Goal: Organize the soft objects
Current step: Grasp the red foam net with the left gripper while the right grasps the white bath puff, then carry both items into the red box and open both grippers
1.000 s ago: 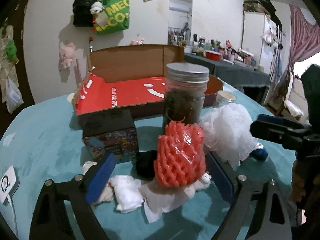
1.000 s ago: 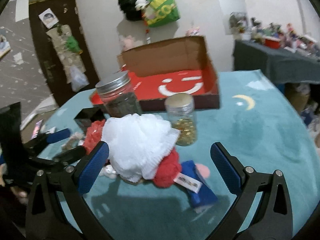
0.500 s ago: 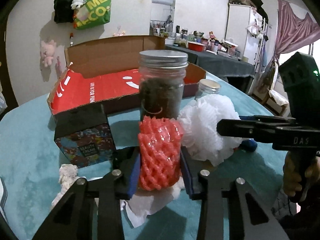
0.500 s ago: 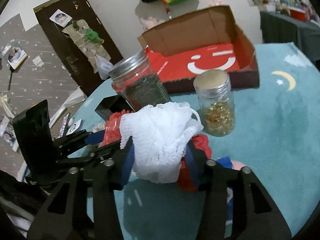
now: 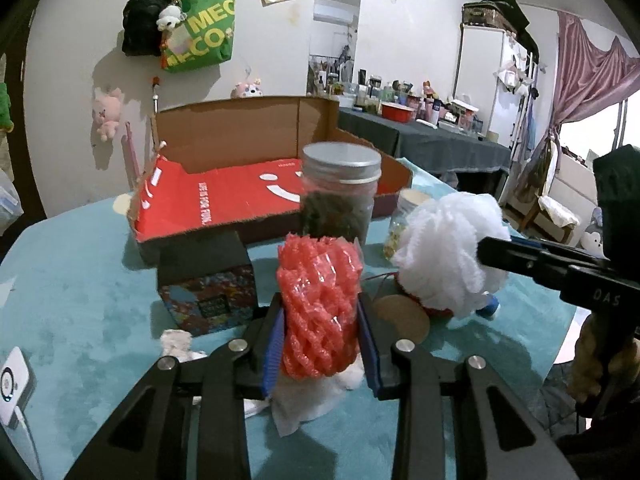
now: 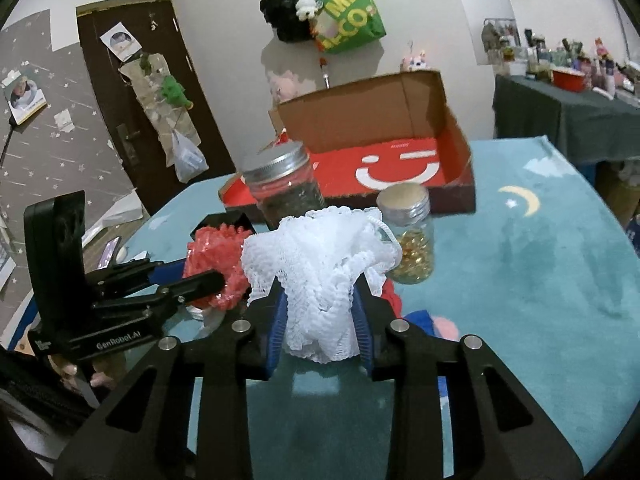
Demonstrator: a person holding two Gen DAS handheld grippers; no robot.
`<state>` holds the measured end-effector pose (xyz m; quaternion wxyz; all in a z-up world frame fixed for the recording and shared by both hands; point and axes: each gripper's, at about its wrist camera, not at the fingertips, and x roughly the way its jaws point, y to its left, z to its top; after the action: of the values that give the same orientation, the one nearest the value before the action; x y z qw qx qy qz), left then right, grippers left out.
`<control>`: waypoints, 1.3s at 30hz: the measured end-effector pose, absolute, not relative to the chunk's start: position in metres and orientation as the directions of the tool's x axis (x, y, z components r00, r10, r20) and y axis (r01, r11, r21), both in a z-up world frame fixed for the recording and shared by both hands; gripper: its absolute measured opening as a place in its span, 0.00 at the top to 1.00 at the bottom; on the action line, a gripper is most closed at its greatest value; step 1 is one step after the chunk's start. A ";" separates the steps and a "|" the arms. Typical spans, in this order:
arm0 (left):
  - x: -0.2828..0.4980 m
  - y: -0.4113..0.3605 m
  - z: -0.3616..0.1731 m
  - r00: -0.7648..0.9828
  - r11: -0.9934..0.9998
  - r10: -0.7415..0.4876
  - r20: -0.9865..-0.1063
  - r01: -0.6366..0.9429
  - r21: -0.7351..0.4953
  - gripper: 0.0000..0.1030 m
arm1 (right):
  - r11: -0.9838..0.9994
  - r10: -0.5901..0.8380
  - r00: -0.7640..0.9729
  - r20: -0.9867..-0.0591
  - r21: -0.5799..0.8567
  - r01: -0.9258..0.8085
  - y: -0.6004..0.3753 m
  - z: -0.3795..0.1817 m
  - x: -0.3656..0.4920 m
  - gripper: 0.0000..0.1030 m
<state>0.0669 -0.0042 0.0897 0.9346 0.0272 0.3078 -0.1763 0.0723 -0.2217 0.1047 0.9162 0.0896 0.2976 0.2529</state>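
Left gripper (image 5: 322, 344): closed on red foam net (image 5: 320, 304), held above the table's (image 5: 80, 320) near edge.
Right gripper (image 6: 320, 326): clamped on white mesh sponge (image 6: 320, 276), likewise raised.
Handling, judged: both light, squashy, springy; grip mid-body.
Destination, presumably: open cardboard box (image 5: 224, 196), far side.
Obstructions: tall dark jar (image 5: 340, 196), small gold-filled jar (image 6: 410, 240), patterned box (image 5: 206, 280), between grippers and box.

Two glass jars with metal lids: a tall dark-filled jar (image 6: 286, 190) and a small jar of gold bits (image 6: 410, 236). One red foam net (image 5: 320, 304), one white mesh bath pouf (image 6: 320, 276), one open cardboard box (image 5: 224, 196), one small colourful box (image 5: 208, 284), one cork coaster (image 5: 402, 314).
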 end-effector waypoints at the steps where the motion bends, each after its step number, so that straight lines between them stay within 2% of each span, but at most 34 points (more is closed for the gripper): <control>1: 0.066 -0.003 0.093 0.751 0.937 -0.312 -0.581 0.346 -0.055 0.66 | 0.860 0.511 0.703 -0.495 0.310 -0.406 -0.222 0.107 0.071 0.72; 14: 0.093 0.014 0.140 0.778 0.935 -0.314 -0.544 0.353 -0.033 0.66 | 0.875 0.484 0.773 -0.410 0.226 -0.428 -0.236 0.158 0.073 0.73; 23: 0.143 0.012 0.164 0.750 0.917 -0.313 -0.583 0.398 0.020 0.66 | 0.868 0.486 0.783 -0.388 0.114 -0.483 -0.231 0.203 0.110 0.73; 29: 0.189 0.010 0.177 0.730 0.910 -0.302 -0.613 0.413 0.044 0.66 | 0.857 0.475 0.778 -0.412 0.017 -0.515 -0.214 0.228 0.152 0.73; 39: 0.283 -0.008 0.162 0.690 0.907 -0.230 -0.687 0.408 0.106 0.65 | 0.851 0.416 0.750 -0.514 -0.071 -0.520 -0.176 0.218 0.254 0.73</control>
<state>0.2831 -0.0077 0.1623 0.9104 0.1263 0.3529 -0.1751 0.2538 -0.1762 0.2181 0.9296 -0.1051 0.2481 0.2516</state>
